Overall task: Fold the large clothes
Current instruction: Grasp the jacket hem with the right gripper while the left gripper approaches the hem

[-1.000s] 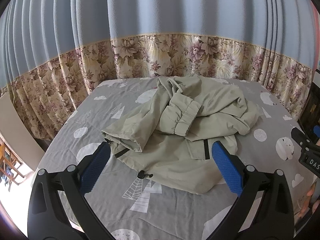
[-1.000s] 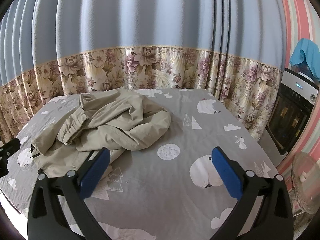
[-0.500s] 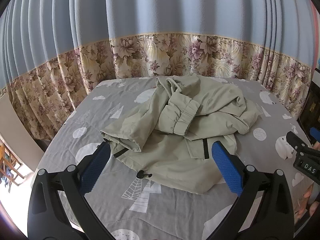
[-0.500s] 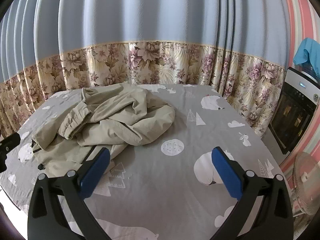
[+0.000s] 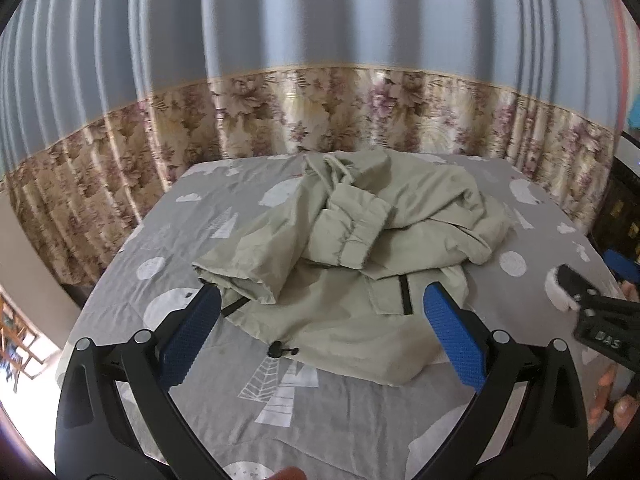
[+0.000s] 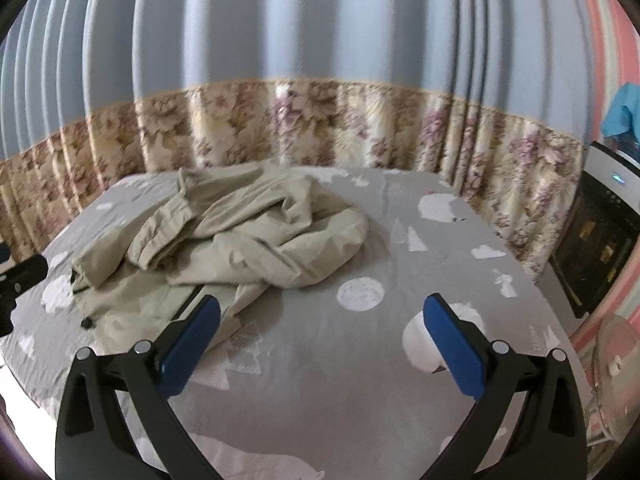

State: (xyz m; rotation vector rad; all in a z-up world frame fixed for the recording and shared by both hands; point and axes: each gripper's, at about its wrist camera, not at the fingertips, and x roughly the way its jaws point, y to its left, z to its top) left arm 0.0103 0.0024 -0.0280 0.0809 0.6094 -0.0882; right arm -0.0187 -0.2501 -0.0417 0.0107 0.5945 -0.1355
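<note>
Left wrist view: compared with one second ago, the crumpled beige jacket point(image 5: 352, 256) sits marginally lower and larger in frame, and the right gripper point(image 5: 592, 304), visible at the right edge, has shifted upward and inward over the bed; in the right wrist view the jacket point(image 6: 240, 248) has moved toward frame centre, and more of the grey patterned bedsheet point(image 6: 360, 380) now shows below it. The left gripper point(image 5: 320, 332) is held above the near part of the bed, aimed forward and downward at the garment, with its blue-padded fingers point(image 5: 188, 340) spread wide and nothing between them. The right gripper point(image 6: 320, 340) is held level over bare bedsheet, also with its fingers point(image 6: 456, 348) spread wide and empty. The jacket lies bunched on the bedsheet point(image 5: 304, 420), with a cuffed sleeve point(image 5: 356, 232) folded across its top and a black cord toggle point(image 5: 277, 349) at its near hem. In the left wrist view the hem lies between the two fingers and just beyond their tips, not touched. In the right wrist view the jacket lies to the left, its near edge just behind the left finger. A blue curtain with a floral border point(image 6: 320, 120) hangs behind the bed.
</note>
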